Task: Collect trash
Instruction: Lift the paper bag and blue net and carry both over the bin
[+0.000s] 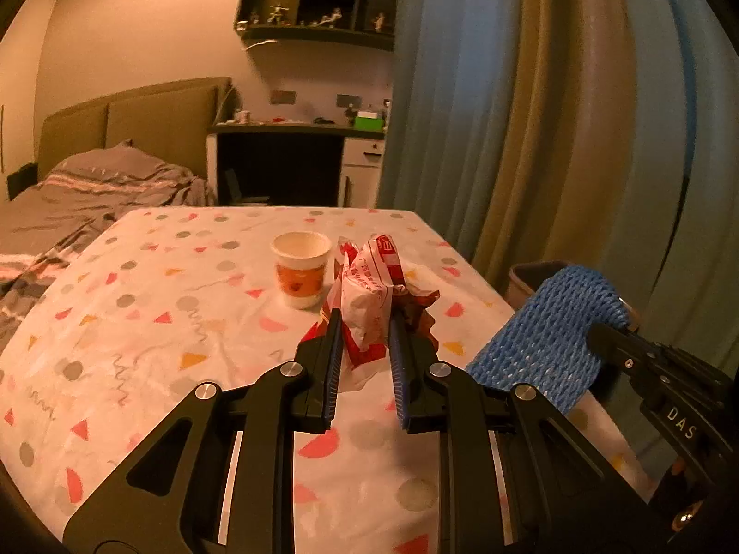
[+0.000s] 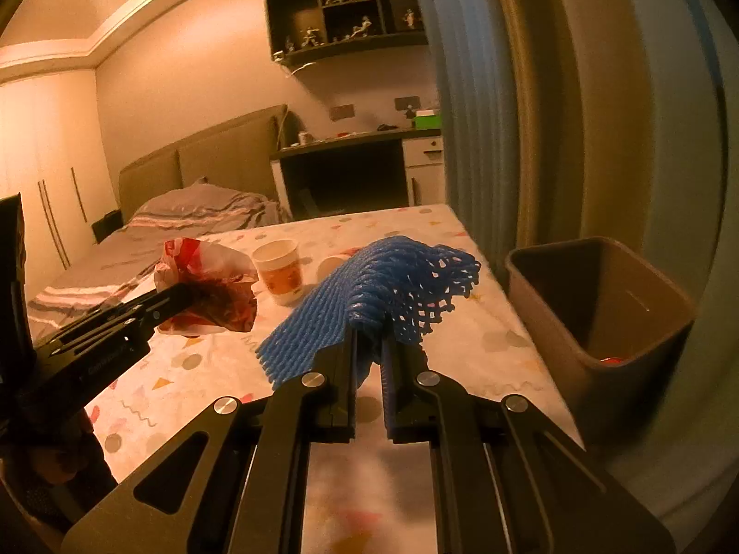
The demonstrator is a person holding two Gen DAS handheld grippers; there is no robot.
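My left gripper [image 1: 366,323] is shut on a crumpled red-and-white wrapper [image 1: 369,291], held above the patterned table. In the right wrist view the same wrapper [image 2: 208,286] hangs from the left gripper [image 2: 184,295] at the left. My right gripper [image 2: 369,341] is shut on a blue foam net sleeve [image 2: 392,286], which drapes over both fingers. That blue net [image 1: 549,337] also shows at the right of the left wrist view. A paper cup [image 1: 301,272] stands upright on the table behind the wrapper. A brown trash bin [image 2: 596,318] stands beside the table's right edge, to the right of the net.
The table [image 1: 152,323] wears a white cloth with coloured dots and triangles. A small white lid-like object [image 2: 333,264] lies behind the net. Blue and tan curtains [image 1: 531,115] hang right behind the bin. A bed [image 1: 83,194] lies to the left, a desk [image 1: 295,157] at the back.
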